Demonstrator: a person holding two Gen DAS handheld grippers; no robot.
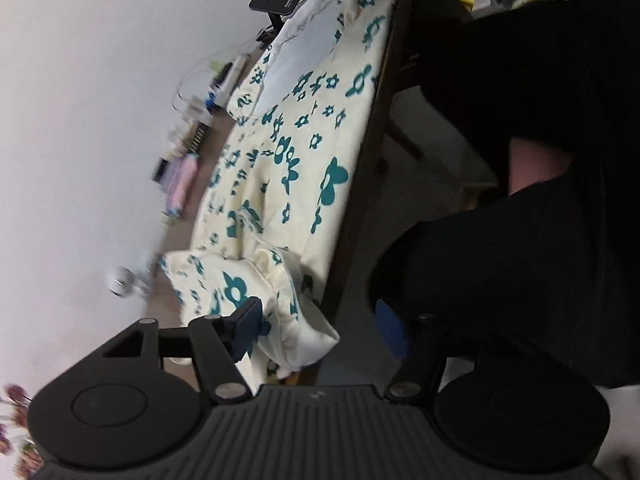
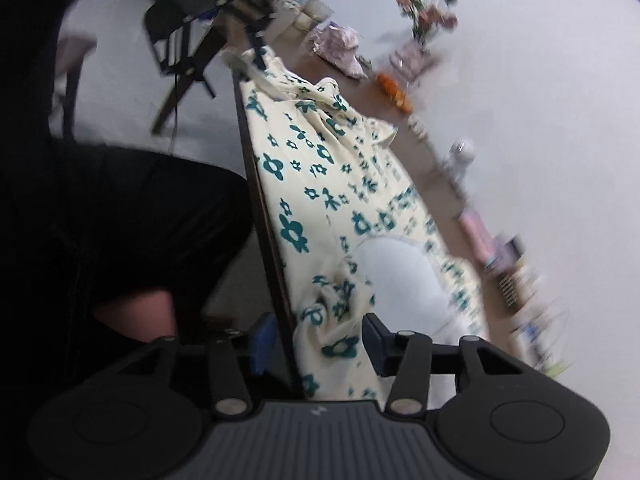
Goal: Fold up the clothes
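Observation:
A cream garment with teal flowers [image 1: 296, 148] lies spread along the dark wooden table, its edge hanging over the table's front edge; it also shows in the right wrist view [image 2: 320, 184]. Its pale inner lining [image 2: 396, 276] shows at one end. My left gripper [image 1: 320, 328] is open, its jaws wide apart around a bunched end of the garment [image 1: 280, 292] at the table edge. My right gripper [image 2: 316, 344] is open too, its jaws either side of the garment's other bunched end [image 2: 336, 320] and the table edge.
The person's dark-clothed body [image 1: 520, 160] stands close against the table's front edge [image 1: 360, 184]. Small items line the wall side: a pink pack [image 1: 182, 184], bottles, a black phone stand [image 1: 276, 0], oranges [image 2: 394, 92] and a vase of flowers [image 2: 428, 8].

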